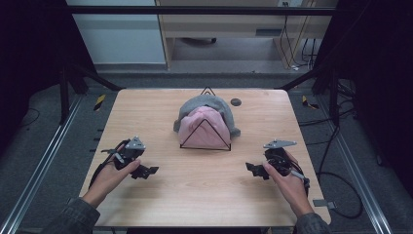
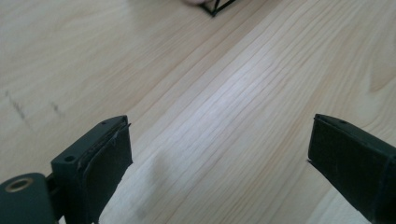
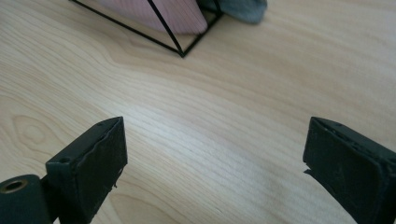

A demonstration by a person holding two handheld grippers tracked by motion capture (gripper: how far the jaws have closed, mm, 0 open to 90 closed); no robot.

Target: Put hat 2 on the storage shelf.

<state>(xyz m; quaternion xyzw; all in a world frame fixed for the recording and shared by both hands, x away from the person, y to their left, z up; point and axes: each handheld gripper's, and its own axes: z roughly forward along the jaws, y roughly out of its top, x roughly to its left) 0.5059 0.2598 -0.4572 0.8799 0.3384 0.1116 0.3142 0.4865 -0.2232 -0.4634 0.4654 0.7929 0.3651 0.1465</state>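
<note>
A light wooden table [image 1: 204,195] is seen from above, with a black wire rack [image 1: 205,136] of triangular outline standing near its middle, toward the far side. A pink cloth [image 1: 202,127] is draped inside the rack, and a grey cloth [image 1: 204,104] is laid over and behind it.

The left gripper [image 1: 146,171] is held by the left hand [image 1: 111,171] at the near left of the table, well apart from the rack. In the left gripper view its jaws are spread wide, with nothing between them (bare wood grain is seen in the gap), and a corner of the rack is caught at the top edge.

The right gripper [image 1: 253,169] is held by the right hand [image 1: 287,179] at the near right. In the right gripper view its jaws are likewise spread wide and nothing is held; the rack's near corner and both cloths are seen beyond them, not touched.

A small dark round mark [image 1: 235,102] is seen on the table just right of the grey cloth.
</note>
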